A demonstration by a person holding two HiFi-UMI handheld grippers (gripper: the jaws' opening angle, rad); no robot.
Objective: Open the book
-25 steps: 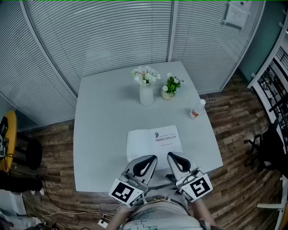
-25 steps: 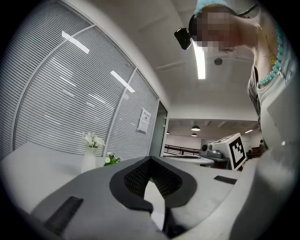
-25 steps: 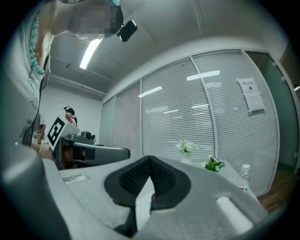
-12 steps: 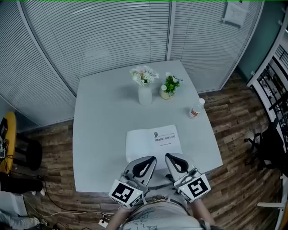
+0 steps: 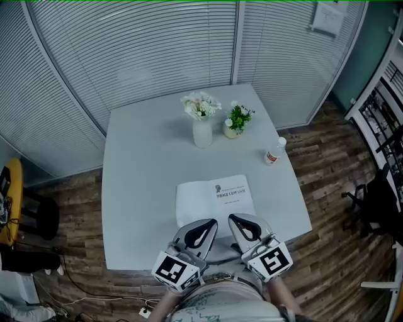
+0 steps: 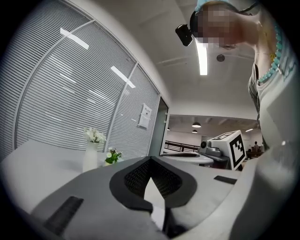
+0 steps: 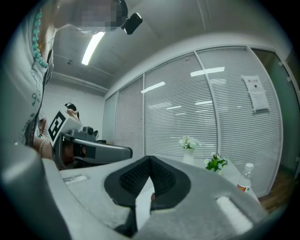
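**Colleague:** Where is the book?

**Me:** On the head view I see the book lying flat on the white table, close to the table's near edge. It is pale, with dark print on its right half. I cannot tell whether it is shut or already spread.

**Colleague:** And your tongs?

**Me:** Both sit side by side at the book's near edge, tips pointing towards it. The left gripper has its jaws pressed together with nothing pinched. The right gripper looks the same, with its tips meeting and empty. I cannot tell whether either touches the page.

**Colleague:** What lies beyond the book?

**Me:** Farther back stands a white vase of pale flowers, and just beside it on the right is a small potted plant. A plastic bottle stands near the table's right edge. Around the table is a wood-plank floor, with slatted blinds behind it. A paper notice is posted at the upper right.

**Colleague:** Do the gripper views add anything?

**Me:** The left gripper view looks upward and shows a ceiling strip light, plus the vase and plant, but not the bottle. The right gripper view shows all three. Neither gripper view shows the book plainly; only the head view does.
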